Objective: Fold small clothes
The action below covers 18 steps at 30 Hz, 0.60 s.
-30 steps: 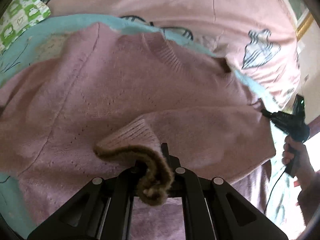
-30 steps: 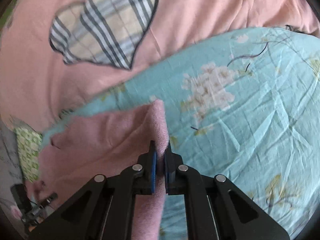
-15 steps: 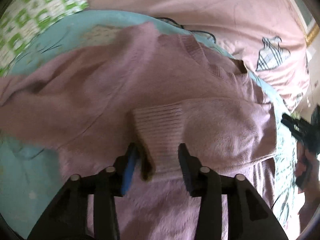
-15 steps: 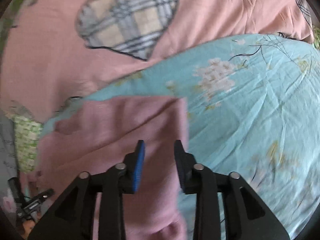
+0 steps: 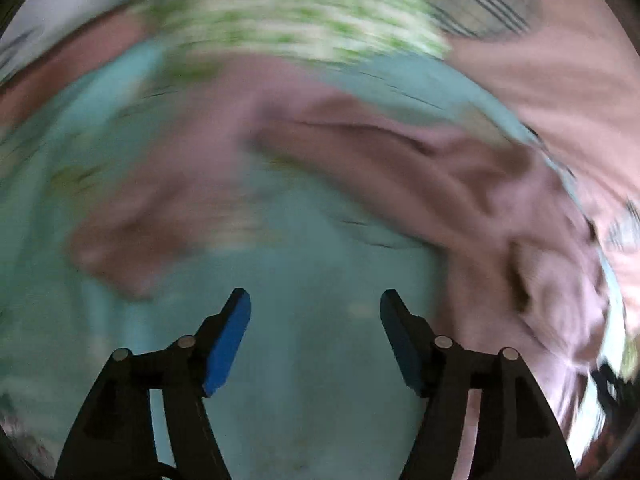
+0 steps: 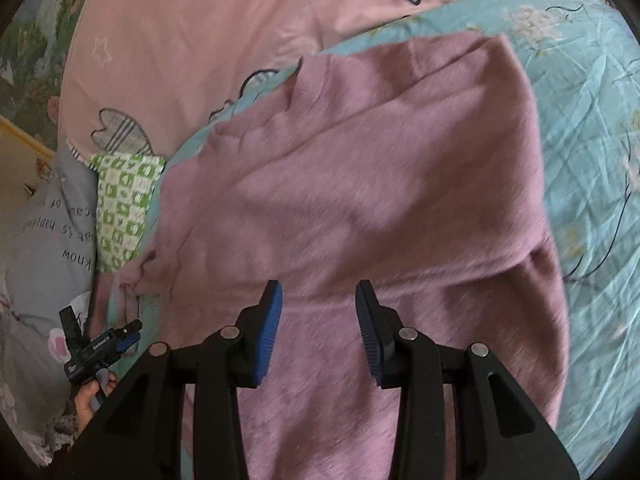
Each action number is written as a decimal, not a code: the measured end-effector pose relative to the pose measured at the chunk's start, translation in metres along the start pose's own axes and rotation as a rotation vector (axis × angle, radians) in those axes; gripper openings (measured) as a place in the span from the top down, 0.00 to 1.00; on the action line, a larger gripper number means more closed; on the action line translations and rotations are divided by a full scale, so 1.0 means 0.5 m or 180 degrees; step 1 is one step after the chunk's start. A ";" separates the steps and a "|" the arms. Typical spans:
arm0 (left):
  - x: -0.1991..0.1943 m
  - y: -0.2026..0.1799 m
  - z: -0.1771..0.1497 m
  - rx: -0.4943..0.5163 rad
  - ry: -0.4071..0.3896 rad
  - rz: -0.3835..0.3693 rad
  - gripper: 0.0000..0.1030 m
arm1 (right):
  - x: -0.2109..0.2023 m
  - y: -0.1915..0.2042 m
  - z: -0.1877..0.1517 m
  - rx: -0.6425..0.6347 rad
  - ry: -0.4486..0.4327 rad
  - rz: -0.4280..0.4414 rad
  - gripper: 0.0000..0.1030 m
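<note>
A pink knitted sweater [image 6: 360,184] lies on a turquoise floral bedsheet [image 6: 592,152], with one side folded over its body. My right gripper [image 6: 319,308] is open and empty just above the sweater's lower part. My left gripper [image 5: 315,312] is open and empty over bare turquoise sheet [image 5: 312,380]. In the blurred left wrist view the sweater [image 5: 460,200] lies ahead and to the right, with a sleeve [image 5: 152,216] stretched out to the left. The left gripper [image 6: 100,350] also shows small in the right wrist view, at the sweater's left side.
A pink quilt [image 6: 192,40] with checked patches lies beyond the sheet. A green-and-white checked cloth [image 6: 124,204] and a grey printed pillow [image 6: 48,240] lie at the left. The green cloth [image 5: 288,8] shows blurred at the top of the left wrist view.
Both grippers have opened and let go of the sweater. The left one swung away left to over bare sheet. The right one drew back; the folded side now lies flat.
</note>
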State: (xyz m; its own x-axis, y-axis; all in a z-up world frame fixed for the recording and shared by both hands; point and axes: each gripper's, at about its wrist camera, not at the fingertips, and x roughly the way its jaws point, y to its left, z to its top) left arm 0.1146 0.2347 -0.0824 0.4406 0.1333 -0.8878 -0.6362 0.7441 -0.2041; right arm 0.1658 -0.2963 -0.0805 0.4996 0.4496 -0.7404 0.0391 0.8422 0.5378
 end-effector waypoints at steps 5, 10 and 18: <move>-0.021 0.153 0.000 -0.0500 -0.0088 0.0467 0.25 | -0.002 0.010 -0.016 0.0001 0.0034 -0.0001 0.62; 0.016 0.234 0.023 -0.0715 0.0021 0.0485 0.25 | 0.006 0.020 -0.024 0.0073 0.0074 -0.0005 0.62; 0.020 0.248 0.088 -0.0596 -0.0179 0.0160 0.94 | 0.006 0.033 -0.032 0.0037 0.0130 -0.0032 0.62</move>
State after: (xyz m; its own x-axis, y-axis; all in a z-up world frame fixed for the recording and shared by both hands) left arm 0.0680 0.3570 -0.0985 0.4368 0.2075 -0.8753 -0.7627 0.6014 -0.2380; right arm 0.1539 -0.2762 -0.0803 0.4634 0.4531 -0.7616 0.0541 0.8433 0.5347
